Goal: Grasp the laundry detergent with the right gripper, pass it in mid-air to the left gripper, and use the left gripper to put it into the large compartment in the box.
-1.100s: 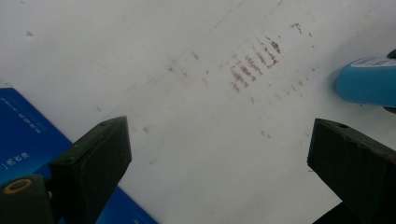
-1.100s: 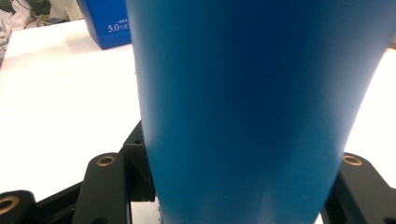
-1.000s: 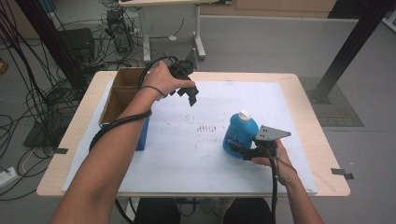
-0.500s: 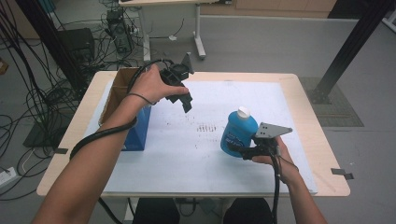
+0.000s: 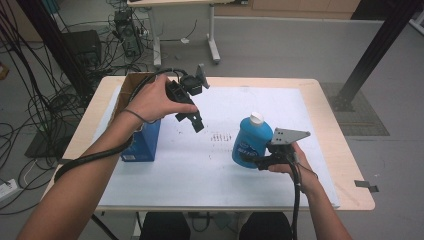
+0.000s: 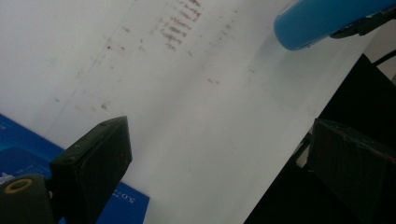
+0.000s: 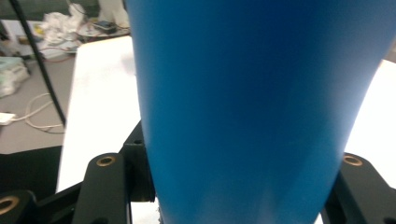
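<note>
At a light wooden bench (image 5: 345, 165) covered by a white sheet (image 5: 210, 165), a person works with a handheld gripper in each hand. The right gripper (image 5: 250, 161) grasps a blue bottle (image 5: 251, 141) low on its body, its fingers (image 7: 105, 186) clenched against both sides of the plastic; in the right gripper view the bottle's blue wall (image 7: 252, 107) rises between the two black jaws. The bottle carries a white cap (image 5: 256, 118) and leans slightly away from the hand that holds it, near the middle of the sheet. In the left gripper view its rounded base (image 6: 322, 21) shows clear of the sheet, with the right gripper's jaw against it.

To the left of the bottle and a little farther from the person, the left gripper (image 5: 196, 121) hangs above the sheet, well apart from the bottle, its fingers (image 6: 93, 158) released and spread wide with nothing between them. Between this gripper and the bottle, faint rows of brownish marks (image 5: 218, 137) dot the sheet. Farther left of the bottle, beyond the left hand (image 5: 155, 100), an open cardboard box (image 5: 131, 86) with blue printed sides (image 5: 142, 145) stands at the sheet's edge. The box's blue corner (image 6: 28, 154) shows beside the left jaw in the left gripper view.
</note>
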`<state>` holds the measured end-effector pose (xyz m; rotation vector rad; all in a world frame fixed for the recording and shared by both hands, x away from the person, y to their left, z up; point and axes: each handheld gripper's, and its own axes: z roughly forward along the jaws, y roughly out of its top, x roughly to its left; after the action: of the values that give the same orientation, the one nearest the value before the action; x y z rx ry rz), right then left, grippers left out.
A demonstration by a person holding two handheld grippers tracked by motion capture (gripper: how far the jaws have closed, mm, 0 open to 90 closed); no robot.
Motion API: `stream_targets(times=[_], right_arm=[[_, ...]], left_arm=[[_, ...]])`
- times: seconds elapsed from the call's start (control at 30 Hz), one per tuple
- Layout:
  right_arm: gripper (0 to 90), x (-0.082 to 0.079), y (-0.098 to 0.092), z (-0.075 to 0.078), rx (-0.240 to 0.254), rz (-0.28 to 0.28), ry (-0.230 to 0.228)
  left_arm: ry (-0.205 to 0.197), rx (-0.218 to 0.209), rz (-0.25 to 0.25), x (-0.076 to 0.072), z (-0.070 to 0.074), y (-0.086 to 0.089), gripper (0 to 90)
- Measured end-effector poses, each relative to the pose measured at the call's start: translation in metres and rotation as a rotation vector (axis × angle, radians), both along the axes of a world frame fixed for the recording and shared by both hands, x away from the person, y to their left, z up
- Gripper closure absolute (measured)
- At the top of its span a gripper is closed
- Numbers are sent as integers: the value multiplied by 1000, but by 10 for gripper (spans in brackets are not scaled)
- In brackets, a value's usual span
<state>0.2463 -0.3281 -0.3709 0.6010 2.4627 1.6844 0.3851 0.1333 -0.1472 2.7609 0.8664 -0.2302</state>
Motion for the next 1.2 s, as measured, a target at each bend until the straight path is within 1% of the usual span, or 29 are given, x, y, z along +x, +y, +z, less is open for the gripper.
stream_targets(times=[0.03,0.07,0.13,0.17,0.2,0.23,0.27,0.3,0.33,0.47,0.53,0.57,0.6,0.63,0.67,0.7,0.73,0.83,0.9,1.0,1.03,1.2], right_arm=[[410,0,0,0,0,0,0],[410,3,1,2,-1,25,2],[410,5,3,4,-6,41,7],[410,5,3,4,-6,41,7],[410,6,5,7,-9,56,11],[410,7,6,7,-5,64,15],[410,8,6,7,-2,68,19],[409,9,7,7,0,76,20],[409,9,8,8,0,84,21],[409,12,11,9,7,114,26],[410,14,12,10,2,129,29],[410,15,13,11,1,139,32],[409,16,14,11,1,145,35],[409,16,14,11,1,145,35],[410,17,15,12,-2,159,35],[410,17,15,12,-2,159,35],[410,19,16,12,-4,170,33],[409,21,17,14,-8,187,34],[409,22,17,15,-13,200,33],[409,24,19,18,-16,214,33],[410,25,20,19,-17,218,30],[410,28,25,20,-23,240,27]], left_arm=[[0,0,0,0,0,0,69],[0,1,-27,-3,1,1,69],[-2,1,-55,-8,2,2,69],[-2,1,-55,-8,2,2,69],[-3,-1,-66,-9,3,2,69],[-6,-19,-101,-12,4,5,70],[2,-27,-120,-13,5,6,71],[0,-27,-134,-15,6,5,71],[-5,-26,-159,-18,7,4,71],[5,-25,-221,-24,12,0,72],[6,-34,-248,-26,14,-1,73],[6,-34,-248,-26,14,-1,74],[0,-35,-270,-30,16,-3,73],[0,-35,-270,-30,16,-3,73],[-2,-33,-286,-32,19,-5,73],[-2,-33,-286,-32,19,-5,73],[-9,-36,-306,-34,21,-6,73],[-9,-40,-328,-36,24,-7,73],[-13,-33,-346,-37,27,-9,73],[-14,-34,-356,-38,28,-10,73],[-14,-33,-371,-39,30,-12,74],[-22,-14,-392,-42,36,-18,74]])
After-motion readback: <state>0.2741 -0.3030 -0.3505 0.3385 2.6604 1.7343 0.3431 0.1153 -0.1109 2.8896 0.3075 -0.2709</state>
